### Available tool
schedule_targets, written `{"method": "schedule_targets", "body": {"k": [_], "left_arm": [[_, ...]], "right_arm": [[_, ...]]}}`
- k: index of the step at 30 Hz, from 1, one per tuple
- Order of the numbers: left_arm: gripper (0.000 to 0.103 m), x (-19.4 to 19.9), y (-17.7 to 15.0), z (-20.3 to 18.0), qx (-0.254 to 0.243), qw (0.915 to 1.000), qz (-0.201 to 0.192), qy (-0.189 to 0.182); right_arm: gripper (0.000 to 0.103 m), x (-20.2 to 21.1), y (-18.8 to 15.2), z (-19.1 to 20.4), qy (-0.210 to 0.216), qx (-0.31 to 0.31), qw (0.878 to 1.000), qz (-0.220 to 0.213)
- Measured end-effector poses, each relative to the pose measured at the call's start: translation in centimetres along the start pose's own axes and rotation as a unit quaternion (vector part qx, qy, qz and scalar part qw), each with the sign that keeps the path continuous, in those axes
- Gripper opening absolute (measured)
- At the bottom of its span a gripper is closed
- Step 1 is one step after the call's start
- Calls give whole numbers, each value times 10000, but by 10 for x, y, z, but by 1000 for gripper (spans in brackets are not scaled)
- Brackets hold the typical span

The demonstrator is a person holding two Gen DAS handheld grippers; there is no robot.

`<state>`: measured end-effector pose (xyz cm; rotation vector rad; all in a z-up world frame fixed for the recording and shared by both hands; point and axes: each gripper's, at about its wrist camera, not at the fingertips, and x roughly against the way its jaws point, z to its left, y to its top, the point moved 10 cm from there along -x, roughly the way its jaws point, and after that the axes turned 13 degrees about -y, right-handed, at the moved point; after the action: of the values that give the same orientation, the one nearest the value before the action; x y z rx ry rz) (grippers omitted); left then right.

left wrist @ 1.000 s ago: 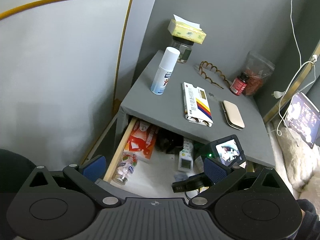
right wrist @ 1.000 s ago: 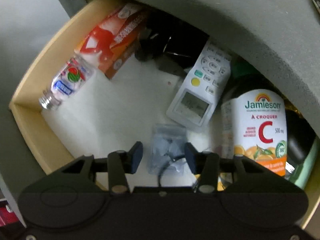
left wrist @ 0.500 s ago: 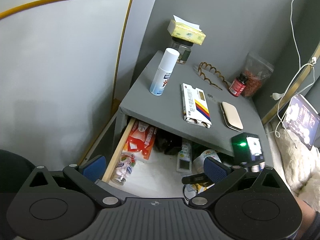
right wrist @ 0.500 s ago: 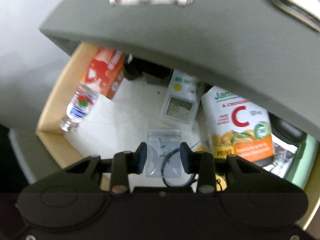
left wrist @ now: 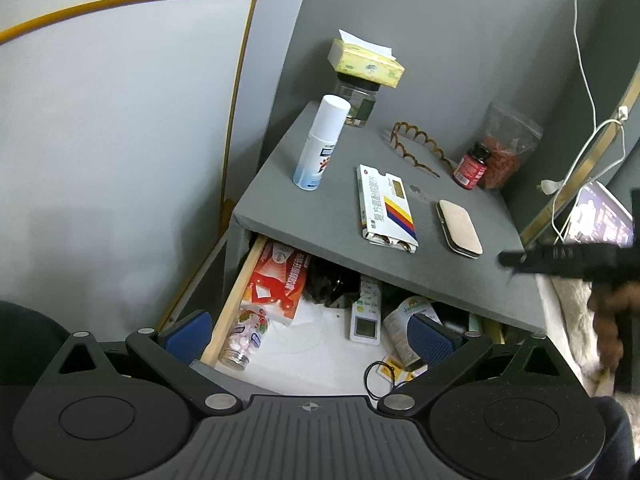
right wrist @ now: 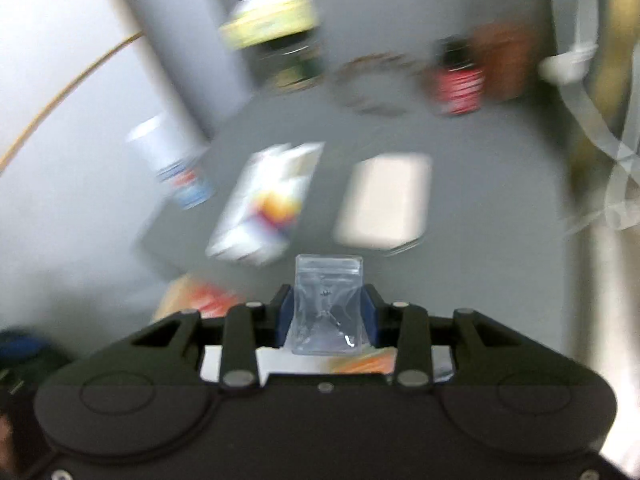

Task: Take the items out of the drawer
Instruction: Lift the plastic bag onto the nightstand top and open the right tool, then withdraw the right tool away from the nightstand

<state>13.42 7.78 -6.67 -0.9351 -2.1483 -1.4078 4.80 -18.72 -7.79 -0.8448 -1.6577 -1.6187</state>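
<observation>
The open drawer under the grey nightstand top holds a red packet, a small pill bottle, a white remote, a Jamieson vitamin bottle and a black cord loop. My left gripper is open and empty above the drawer front. My right gripper is shut on a small clear zip bag, lifted above the nightstand top; its view is blurred. The right gripper's body shows at the right edge of the left wrist view.
On the nightstand top stand a white spray can, a medicine box, a beige case, a brown hairband, a red-labelled bottle, a jar with a tissue pack on it. A wall is on the left.
My right gripper has closed on the clear zip bag and lifted it out of the drawer, up over the nightstand top. My left gripper has hardly moved.
</observation>
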Motion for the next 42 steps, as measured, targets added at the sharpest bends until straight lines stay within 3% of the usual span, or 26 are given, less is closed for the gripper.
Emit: {"method": "schedule_targets", "body": {"k": [3, 7, 8, 10, 11, 24, 27, 32, 36, 42], "left_arm": [[103, 0, -2, -3, -133, 9999, 5, 63], [103, 0, -3, -6, -178, 9998, 9, 50], [103, 0, -3, -6, -185, 9998, 11, 44], [103, 1, -3, -8, -273, 9996, -5, 81], [103, 0, -3, -10, -332, 9994, -5, 97], [103, -4, -8, -19, -733, 9968, 181, 248], [103, -5, -9, -17, -690, 9971, 195, 240], [103, -8, -10, -17, -649, 9974, 233, 223], [103, -11, -11, -14, -577, 9978, 256, 211], [103, -23, -18, -7, -484, 9978, 409, 202]], "right_arm": [[36, -38, 10, -35, -192, -334, 9987, 319], [37, -63, 12, -44, -502, -270, 9976, 396], [40, -62, 13, -46, -617, -229, 9974, 306], [57, -62, 13, -46, -728, -157, 9970, 230], [57, -63, 11, -45, -743, -125, 9969, 228], [57, -71, -8, -31, -941, 299, 9949, 192], [41, -70, -6, -25, -916, 409, 9949, 113], [42, -64, -4, -32, -962, 401, 9946, 18], [55, -48, -2, -39, -783, 92, 9966, -252], [67, -48, -5, -35, -853, 180, 9956, -349]]}}
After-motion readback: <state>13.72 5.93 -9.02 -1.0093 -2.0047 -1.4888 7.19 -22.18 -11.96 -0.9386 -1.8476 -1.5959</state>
